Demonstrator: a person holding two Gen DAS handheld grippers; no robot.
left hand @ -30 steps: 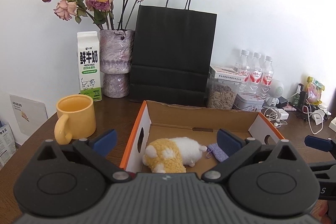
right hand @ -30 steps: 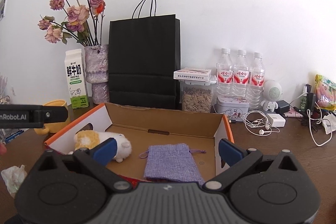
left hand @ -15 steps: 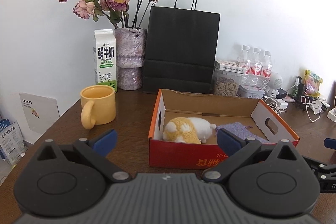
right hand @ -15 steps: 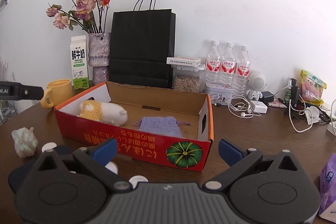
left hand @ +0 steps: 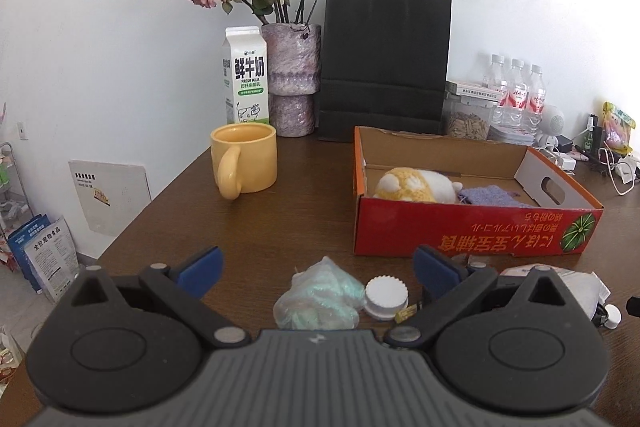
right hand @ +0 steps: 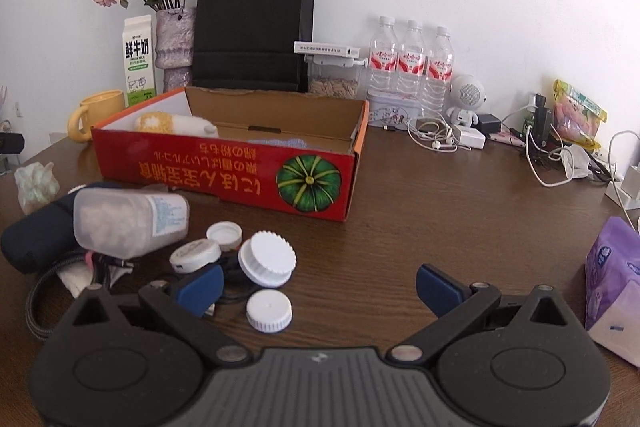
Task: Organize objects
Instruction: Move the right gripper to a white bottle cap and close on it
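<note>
Brown table (right hand: 440, 203), red box (right hand: 224, 167) centre — loose items lie before it. I hold left gripper (left hand: 318, 267) over the crumpled bag (left hand: 320, 297), right gripper (right hand: 318, 285) nearby, both spread empty; lower squarely, pinch mid-bulk.

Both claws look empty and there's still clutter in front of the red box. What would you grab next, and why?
Probably ease the open left gripper forward and down onto the crumpled wad between its fingers, since it lies loose outside the red box, which already holds the plush toy.

Left tool (left hand: 318, 267) gapes over crumpled bag (left hand: 320, 301) beside white cap (left hand: 386, 295).
</note>
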